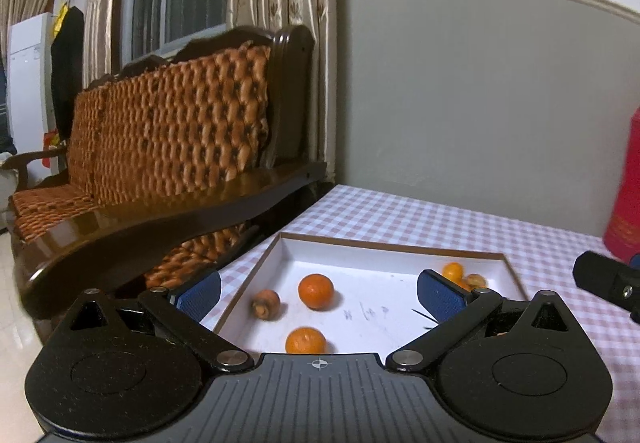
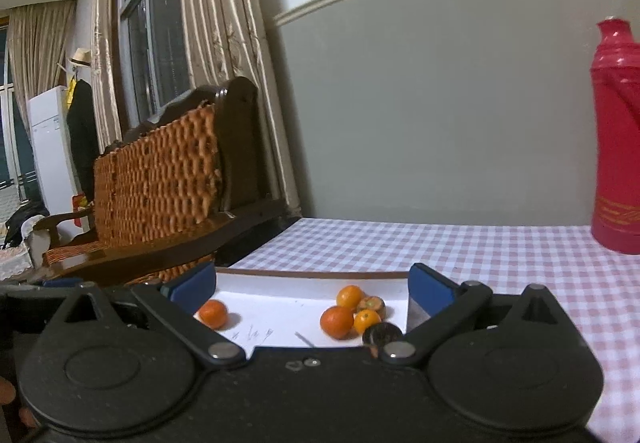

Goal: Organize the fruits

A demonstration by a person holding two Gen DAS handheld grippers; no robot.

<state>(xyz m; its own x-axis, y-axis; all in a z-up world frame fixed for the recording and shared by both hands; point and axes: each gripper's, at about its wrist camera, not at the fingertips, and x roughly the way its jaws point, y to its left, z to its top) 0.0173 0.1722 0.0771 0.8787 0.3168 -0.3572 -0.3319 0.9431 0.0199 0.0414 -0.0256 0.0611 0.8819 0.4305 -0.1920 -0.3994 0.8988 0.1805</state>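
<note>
Both the left gripper and the right gripper stand spread wide and empty above the near edge of the white tray on the checked tablecloth. Loose oranges lie toward the tray's left edge, and a cluster sits in its right corner. Any next pick should centre one fruit between the pads and close gently, as round fruit probably rolls.

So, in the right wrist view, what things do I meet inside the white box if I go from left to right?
Lone orange tangerine → largest orange tangerine in the cluster → small yellow-orange tangerine in front → dark round fruit at the near right corner. The two fruits behind the cluster overlap, so I leave them out.
</note>
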